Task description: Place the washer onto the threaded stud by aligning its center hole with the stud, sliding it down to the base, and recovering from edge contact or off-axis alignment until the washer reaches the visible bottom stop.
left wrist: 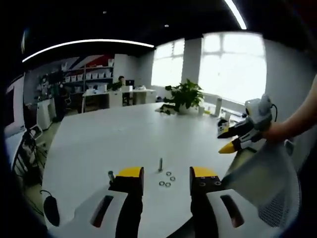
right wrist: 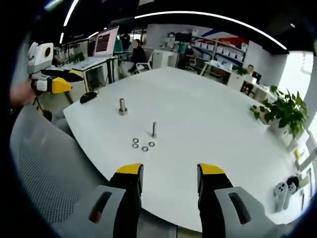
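Observation:
A thin threaded stud [left wrist: 160,164] [right wrist: 154,130] stands upright on the white table [left wrist: 124,139] [right wrist: 198,109]. Several small metal washers [left wrist: 168,179] [right wrist: 142,145] lie flat beside its base, none on the stud. My left gripper [left wrist: 167,173] hovers open just in front of the washers with nothing between its yellow-tipped jaws. It also appears at the far left of the right gripper view [right wrist: 69,80], held by a hand. My right gripper [right wrist: 170,171] is open and empty, short of the washers, and is seen off to the right in a hand [left wrist: 224,141].
A second, thicker bolt [left wrist: 111,175] [right wrist: 122,106] stands left of the stud. A black mouse [left wrist: 51,209] [right wrist: 89,96] lies near the table edge. A potted plant [left wrist: 185,95] [right wrist: 286,113] sits at the far side. A mesh chair [left wrist: 267,183] [right wrist: 39,168] stands close by.

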Tool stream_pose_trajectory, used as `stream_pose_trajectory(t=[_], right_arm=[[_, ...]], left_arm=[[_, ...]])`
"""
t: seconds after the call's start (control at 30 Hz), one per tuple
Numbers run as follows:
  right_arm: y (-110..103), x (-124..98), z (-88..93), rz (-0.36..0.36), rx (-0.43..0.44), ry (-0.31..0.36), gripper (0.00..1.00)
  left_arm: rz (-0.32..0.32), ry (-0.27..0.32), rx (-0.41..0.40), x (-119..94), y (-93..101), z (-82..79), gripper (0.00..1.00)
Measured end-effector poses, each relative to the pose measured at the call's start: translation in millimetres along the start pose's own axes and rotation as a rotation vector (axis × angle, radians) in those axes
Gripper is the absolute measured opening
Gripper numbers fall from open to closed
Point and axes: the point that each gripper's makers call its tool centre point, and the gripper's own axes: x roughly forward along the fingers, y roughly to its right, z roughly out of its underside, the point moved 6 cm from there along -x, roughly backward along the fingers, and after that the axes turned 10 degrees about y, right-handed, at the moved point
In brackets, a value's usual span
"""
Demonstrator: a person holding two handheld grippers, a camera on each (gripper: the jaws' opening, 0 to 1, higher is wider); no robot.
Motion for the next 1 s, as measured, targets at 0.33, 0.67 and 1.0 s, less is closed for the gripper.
stream_pose_trajectory(t=[0.33,0.67,1.0], right_arm=[[1,6,-1.0,-0.030,0.037,-0.036,0.46],[-5,30,-0.8,-0.051,0.122,-0.072,0.46],[-31,82,4.6,-0.142,0.091,-0.138,0.39]], left_arm=[[-0.033,-0.032,-0.017,0,-7.6,5.7,0.35],[-0.024,-0.043,-0.023,0,-6.4,8.7,0.35],[-0.006,-0.054,-0.031,1,-4.6,10.4,0.34]])
